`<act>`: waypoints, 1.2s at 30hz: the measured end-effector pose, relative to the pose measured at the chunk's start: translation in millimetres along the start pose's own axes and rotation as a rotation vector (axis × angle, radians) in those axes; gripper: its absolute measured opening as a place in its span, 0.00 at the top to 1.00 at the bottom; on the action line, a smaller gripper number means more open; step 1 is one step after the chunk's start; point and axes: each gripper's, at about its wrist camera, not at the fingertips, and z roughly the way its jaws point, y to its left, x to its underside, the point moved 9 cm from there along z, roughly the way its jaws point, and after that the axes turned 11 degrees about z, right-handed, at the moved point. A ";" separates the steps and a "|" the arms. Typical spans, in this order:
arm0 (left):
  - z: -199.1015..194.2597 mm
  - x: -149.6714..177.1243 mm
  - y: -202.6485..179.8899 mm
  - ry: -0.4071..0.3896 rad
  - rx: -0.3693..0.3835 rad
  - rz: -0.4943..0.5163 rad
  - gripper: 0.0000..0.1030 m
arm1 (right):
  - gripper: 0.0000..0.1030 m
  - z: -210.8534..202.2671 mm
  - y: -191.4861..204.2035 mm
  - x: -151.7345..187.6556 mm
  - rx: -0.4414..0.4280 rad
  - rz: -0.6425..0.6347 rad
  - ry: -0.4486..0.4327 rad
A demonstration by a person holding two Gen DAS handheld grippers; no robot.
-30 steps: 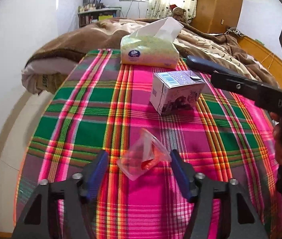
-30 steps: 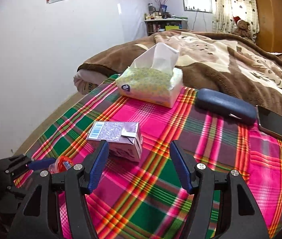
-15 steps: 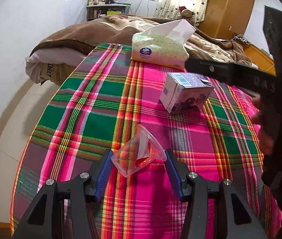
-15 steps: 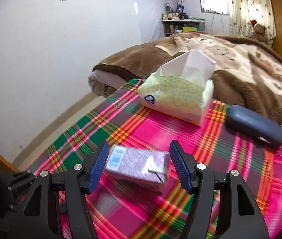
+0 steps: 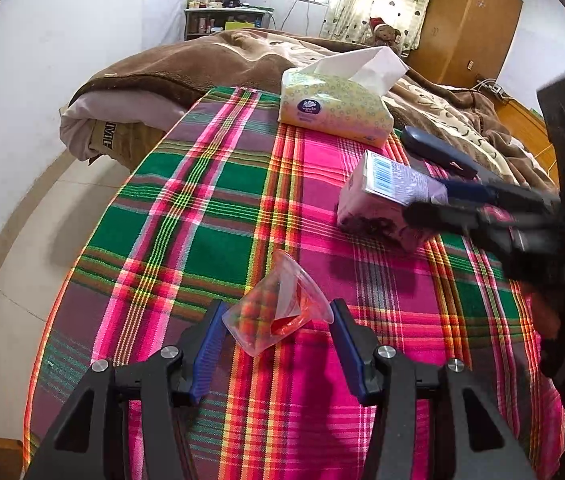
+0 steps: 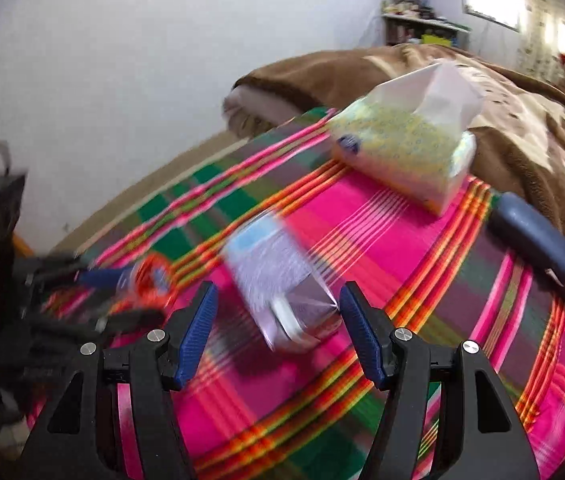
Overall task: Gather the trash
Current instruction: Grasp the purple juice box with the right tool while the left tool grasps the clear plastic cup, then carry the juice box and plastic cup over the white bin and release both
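The left gripper (image 5: 276, 334) has its jaws around a crumpled clear plastic cup (image 5: 278, 312), just touching it on the plaid cloth (image 5: 210, 208). The right gripper (image 6: 276, 320) has its jaws spread wide around a small purple carton (image 6: 278, 276), not pinching it.

A: What is the plaid cloth (image 5: 218, 216) like?
B: Woven, matt, with visible threads. The blanket (image 5: 186, 68) behind it looks plush and fuzzy.
A: And the cup (image 5: 278, 312)?
B: Thin clear plastic, glossy, crumpled. The carton (image 5: 386, 196) is coated paper with a slight sheen.
A: The tissue pack (image 5: 334, 108)?
B: Soft shiny plastic wrap, with matt paper sticking out on top.
A: The left gripper (image 5: 278, 344)?
B: Matt black plastic, ribbed blue pads (image 5: 206, 348), bright metal screws. The wardrobe (image 5: 470, 20) is smooth wood.
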 end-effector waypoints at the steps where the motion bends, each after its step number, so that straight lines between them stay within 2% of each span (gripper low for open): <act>1: -0.3 0.3 1.2 -0.001 0.001 -0.006 0.49 | 0.37 0.1 4.3 5.2 0.018 -0.036 0.008; 4: -1.4 0.0 4.0 -0.004 -0.001 -0.021 0.49 | 0.37 0.3 8.1 8.6 0.093 -0.102 -0.013; 6: -1.4 -0.4 4.6 -0.003 -0.001 -0.025 0.49 | 0.37 -0.1 3.8 2.0 0.157 -0.089 -0.053; 10: -1.4 0.0 6.5 -0.004 -0.006 -0.031 0.49 | 0.37 5.1 -11.5 -8.0 0.146 0.052 -0.066; 12: -2.3 0.6 7.2 -0.006 -0.007 -0.038 0.49 | 0.37 10.5 -17.0 -10.0 0.167 0.082 -0.073; 18: -6.9 8.2 7.2 0.006 -0.013 -0.003 0.48 | 0.37 18.3 -20.9 -4.2 0.145 0.164 -0.068; 19: -7.8 9.2 7.8 0.007 -0.009 -0.005 0.48 | 0.40 18.2 -23.6 -4.3 0.153 0.177 -0.077; 20: -9.6 9.5 8.5 0.006 -0.001 -0.010 0.47 | 0.49 18.1 -24.9 -4.0 0.155 0.187 -0.082; 21: -10.3 9.2 8.3 0.004 0.010 -0.005 0.41 | 0.53 18.3 -25.2 -3.7 0.154 0.194 -0.084; 23: -8.9 8.7 9.9 0.006 0.001 0.007 0.40 | 0.60 19.1 -27.1 -4.0 0.156 0.207 -0.086; 26: -6.9 5.8 9.1 0.002 -0.006 0.019 0.40 | 0.62 20.9 -26.9 -4.2 0.151 0.214 -0.089; 29: -4.3 2.9 9.9 -0.008 0.014 -0.016 0.40 | 0.62 18.9 -27.4 -4.1 0.142 0.232 -0.098; 30: -4.3 2.0 10.4 -0.012 0.014 -0.022 0.43 | 0.62 17.8 -27.1 -4.2 0.143 0.233 -0.103; 31: -4.2 1.6 11.3 -0.012 0.006 -0.026 0.50 | 0.62 16.5 -27.5 -3.3 0.145 0.233 -0.106; 36: -5.9 2.0 10.4 -0.010 -0.003 -0.022 0.51 | 0.62 9.0 -27.5 -3.4 0.138 0.244 -0.129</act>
